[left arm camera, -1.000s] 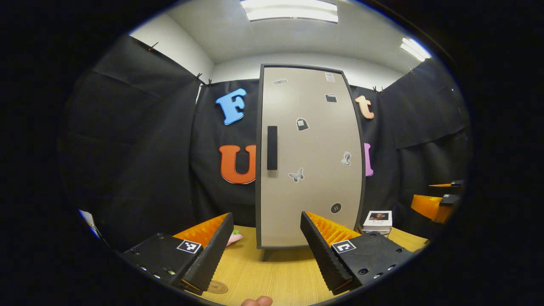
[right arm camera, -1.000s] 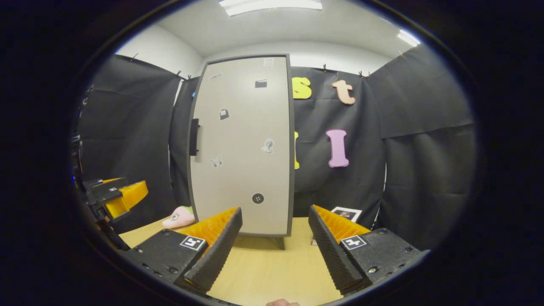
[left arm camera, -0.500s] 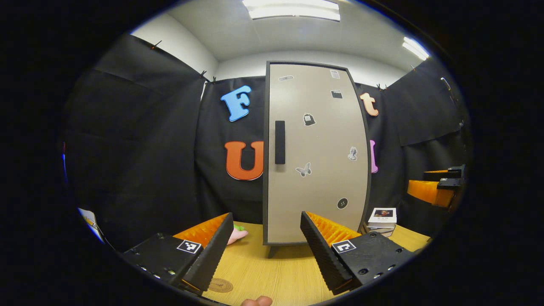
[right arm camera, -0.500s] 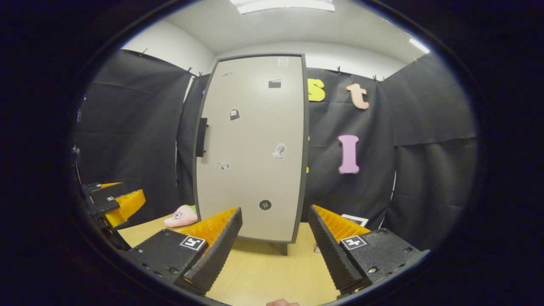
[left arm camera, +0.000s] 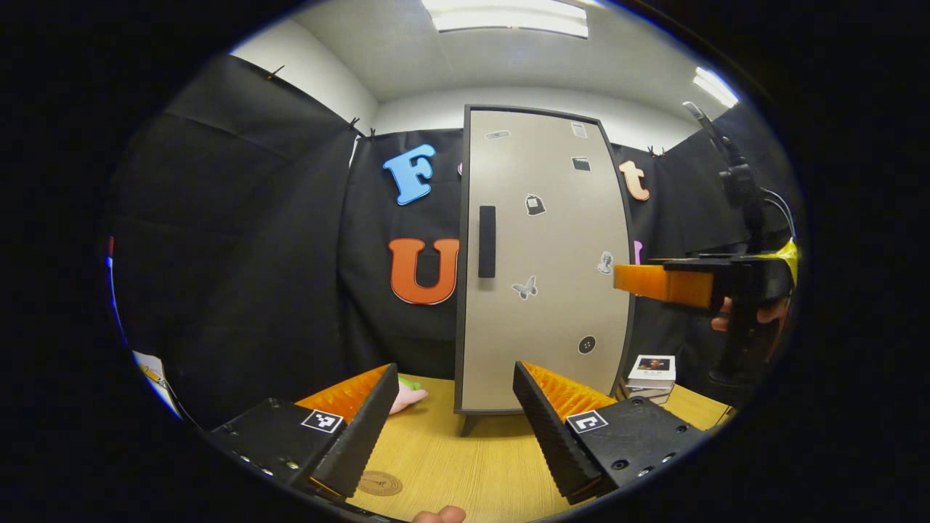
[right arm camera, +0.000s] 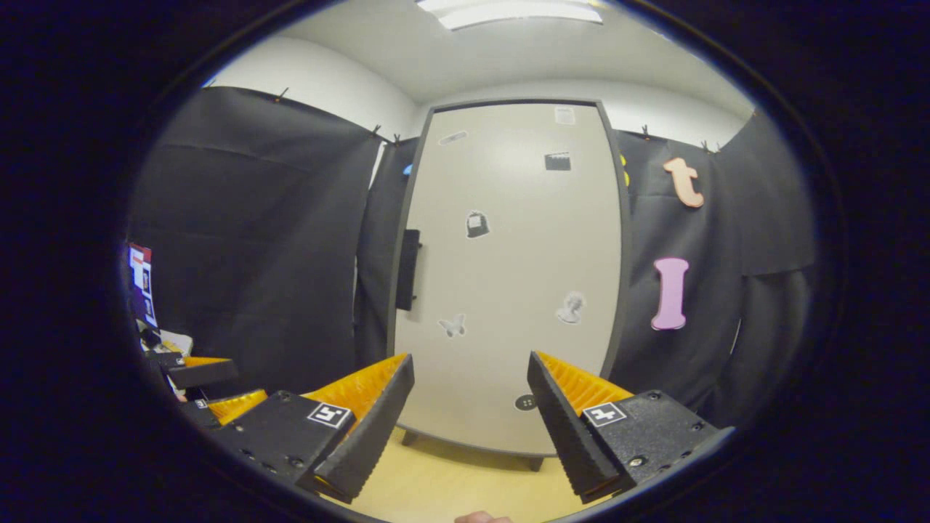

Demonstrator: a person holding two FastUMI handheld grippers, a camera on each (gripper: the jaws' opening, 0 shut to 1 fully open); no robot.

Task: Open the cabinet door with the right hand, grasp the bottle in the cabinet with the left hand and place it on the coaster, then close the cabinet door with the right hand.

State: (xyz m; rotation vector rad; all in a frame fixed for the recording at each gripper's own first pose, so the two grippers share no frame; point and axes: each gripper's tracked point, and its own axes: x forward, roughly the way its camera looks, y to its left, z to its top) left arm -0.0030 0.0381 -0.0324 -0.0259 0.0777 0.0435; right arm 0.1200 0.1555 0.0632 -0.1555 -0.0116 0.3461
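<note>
A tall beige cabinet [left arm camera: 545,269] stands shut at the back of a wooden table [left arm camera: 479,465]. Its dark handle [left arm camera: 486,241] runs upright near the door's left edge. In the right gripper view the cabinet [right arm camera: 508,290] looms close, its handle [right arm camera: 408,269] to the left. A round brown coaster [left arm camera: 378,483] lies on the table by my left gripper [left arm camera: 454,428], which is open and empty, low in front of the cabinet. My right gripper [right arm camera: 471,421] is open and empty, raised in front of the door; in the left gripper view the right gripper [left arm camera: 665,283] hangs beside the door's right edge. The bottle is hidden.
A pink soft toy [left arm camera: 404,397] lies left of the cabinet's foot. A small stack of white boxes [left arm camera: 650,372] sits on the table to the cabinet's right. A hand [left arm camera: 755,314] holds the right gripper's grip. Black cloth walls close in the table.
My right gripper has risen and moved in toward the cabinet door, which looks larger in its view. The left gripper has drifted slightly; the cabinet stays shut.
</note>
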